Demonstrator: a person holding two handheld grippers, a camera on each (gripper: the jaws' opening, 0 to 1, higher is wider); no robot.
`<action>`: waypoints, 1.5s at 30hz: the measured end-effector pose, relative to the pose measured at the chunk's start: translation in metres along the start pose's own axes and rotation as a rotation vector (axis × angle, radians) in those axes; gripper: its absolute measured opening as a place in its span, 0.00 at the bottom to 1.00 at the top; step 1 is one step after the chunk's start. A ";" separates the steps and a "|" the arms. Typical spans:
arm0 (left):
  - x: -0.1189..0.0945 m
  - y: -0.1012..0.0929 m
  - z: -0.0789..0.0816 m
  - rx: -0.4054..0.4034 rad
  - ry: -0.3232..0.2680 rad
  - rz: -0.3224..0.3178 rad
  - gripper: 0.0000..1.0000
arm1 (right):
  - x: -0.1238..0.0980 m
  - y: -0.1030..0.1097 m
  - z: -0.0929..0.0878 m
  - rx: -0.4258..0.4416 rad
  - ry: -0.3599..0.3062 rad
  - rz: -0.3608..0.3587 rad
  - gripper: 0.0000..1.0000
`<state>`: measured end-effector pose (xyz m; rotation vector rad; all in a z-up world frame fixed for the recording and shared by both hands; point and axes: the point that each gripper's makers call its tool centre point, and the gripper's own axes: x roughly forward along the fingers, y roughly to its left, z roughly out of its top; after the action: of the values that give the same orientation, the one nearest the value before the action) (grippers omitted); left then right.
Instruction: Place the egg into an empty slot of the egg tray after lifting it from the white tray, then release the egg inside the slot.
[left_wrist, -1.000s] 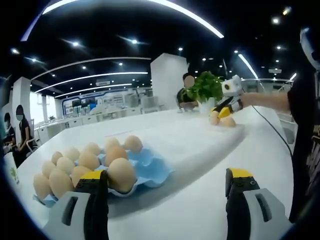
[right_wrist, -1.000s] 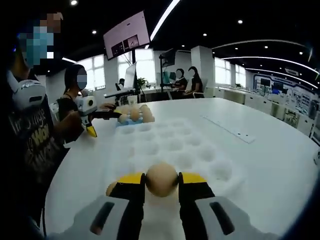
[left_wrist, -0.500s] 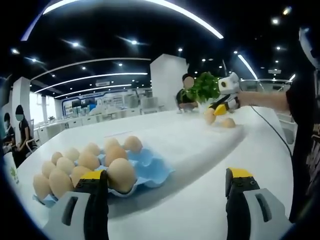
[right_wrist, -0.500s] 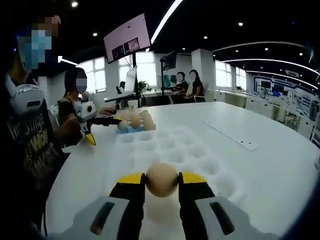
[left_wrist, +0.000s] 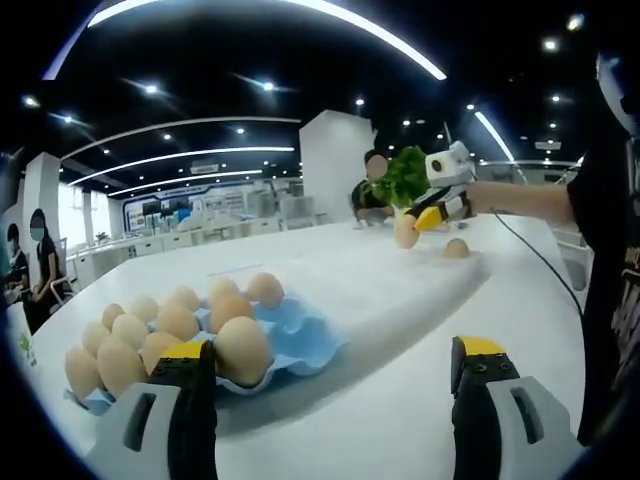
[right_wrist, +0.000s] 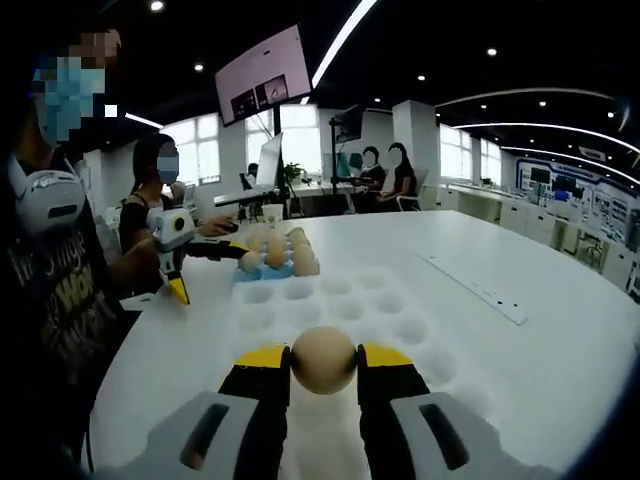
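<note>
Above the white tray (right_wrist: 400, 320), the right claw (right_wrist: 323, 362) clamps the lifted egg (right_wrist: 323, 360), with the blue egg tray (right_wrist: 268, 268) still ahead; the left claw (left_wrist: 335, 385) stands apart.

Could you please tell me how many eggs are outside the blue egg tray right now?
2. The held egg is gripped in the right tool above the white tray; the second egg lies on that tray's far end. Others may be hidden.
</note>
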<state>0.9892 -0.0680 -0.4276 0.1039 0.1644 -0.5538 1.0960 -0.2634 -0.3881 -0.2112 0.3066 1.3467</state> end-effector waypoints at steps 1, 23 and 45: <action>0.000 0.000 0.000 0.000 0.000 -0.001 1.00 | 0.002 0.001 0.001 -0.004 -0.002 0.002 0.27; -0.001 0.001 0.001 -0.007 -0.017 -0.006 1.00 | 0.051 0.015 0.020 -0.027 -0.009 0.081 0.27; 0.000 0.002 0.001 -0.009 -0.020 -0.004 1.00 | 0.090 0.034 0.036 -0.040 -0.029 0.156 0.27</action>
<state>0.9901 -0.0668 -0.4264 0.0890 0.1476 -0.5577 1.0835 -0.1612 -0.3838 -0.2045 0.2767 1.5096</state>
